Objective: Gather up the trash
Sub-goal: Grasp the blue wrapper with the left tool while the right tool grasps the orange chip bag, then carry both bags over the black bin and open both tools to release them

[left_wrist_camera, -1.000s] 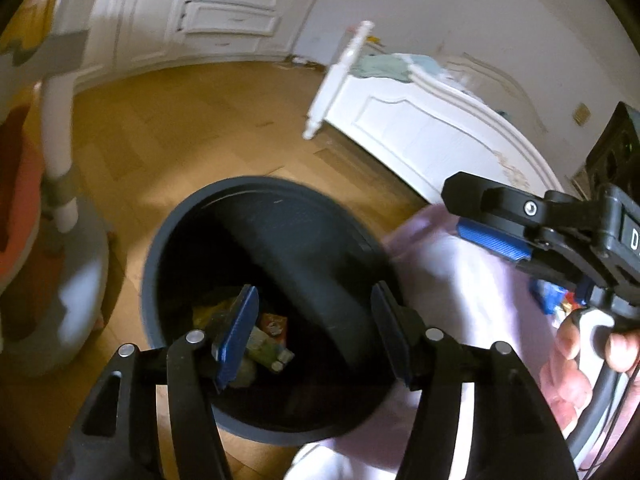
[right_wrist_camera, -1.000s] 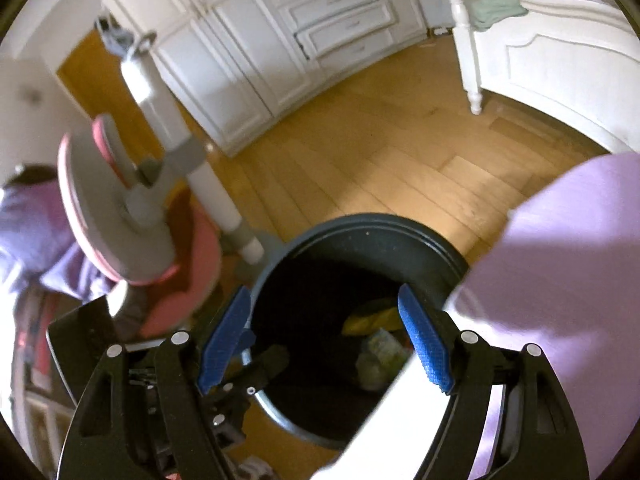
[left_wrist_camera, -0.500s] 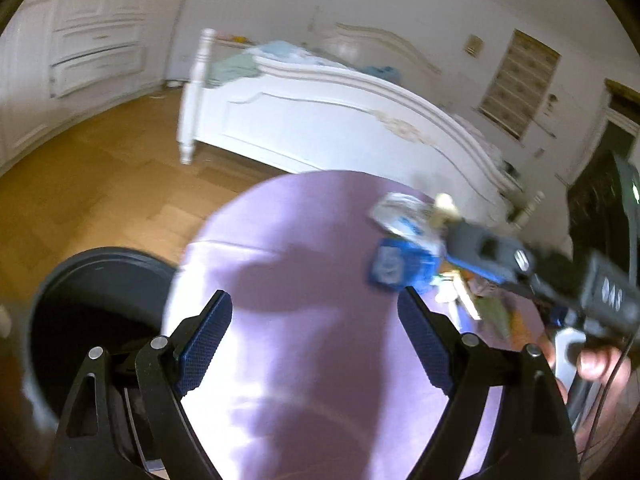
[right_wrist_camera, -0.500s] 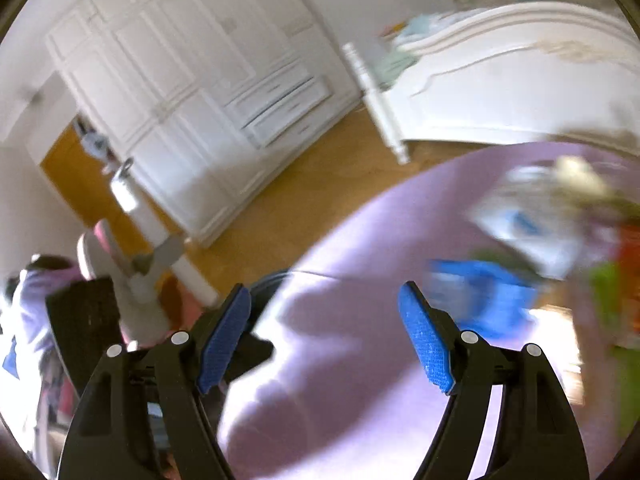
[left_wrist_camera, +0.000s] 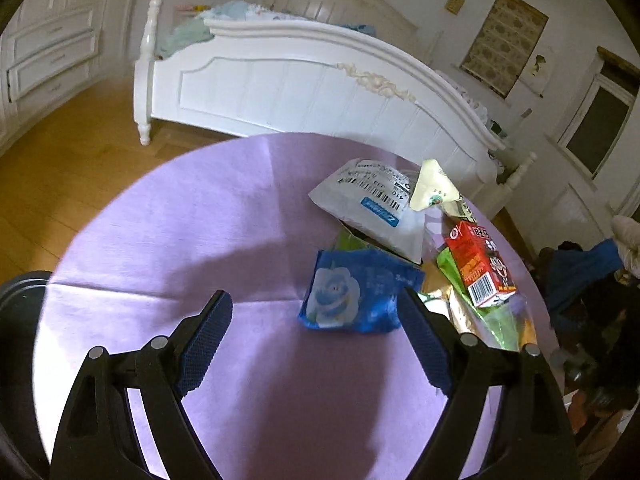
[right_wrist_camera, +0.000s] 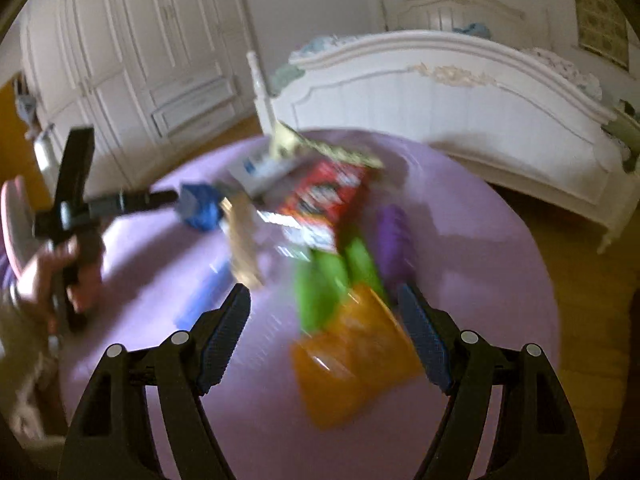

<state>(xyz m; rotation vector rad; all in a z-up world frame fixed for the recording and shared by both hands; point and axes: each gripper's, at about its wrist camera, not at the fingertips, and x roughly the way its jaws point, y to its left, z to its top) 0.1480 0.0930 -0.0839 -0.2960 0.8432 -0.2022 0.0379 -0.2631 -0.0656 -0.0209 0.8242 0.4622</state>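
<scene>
A pile of trash lies on the round purple table (left_wrist_camera: 208, 240). In it are a blue wrapper (left_wrist_camera: 352, 300), a white mailer bag (left_wrist_camera: 372, 204), a red drink carton (left_wrist_camera: 480, 268) and a cream triangular pack (left_wrist_camera: 430, 188). My left gripper (left_wrist_camera: 314, 300) is open, and the blue wrapper lies just beyond its tips, untouched. The right wrist view is blurred. There my right gripper (right_wrist_camera: 322, 294) stands open over an orange packet (right_wrist_camera: 352, 356) and green wrappers (right_wrist_camera: 328, 284), gripping nothing. The left gripper (right_wrist_camera: 176, 198) shows there too, beside the blue wrapper (right_wrist_camera: 200, 208).
The black bin's rim (left_wrist_camera: 20, 292) shows at the table's left edge. A white bed (left_wrist_camera: 304, 84) stands behind the table, and white wardrobes (right_wrist_camera: 132, 60) line the far wall. A hand (right_wrist_camera: 68, 272) holds the left gripper. Dark clutter (left_wrist_camera: 592, 312) sits to the table's right.
Both grippers swung from over the black bin to over the purple table, bringing the trash pile into view. The left jaws spread wider. The right jaws kept their width.
</scene>
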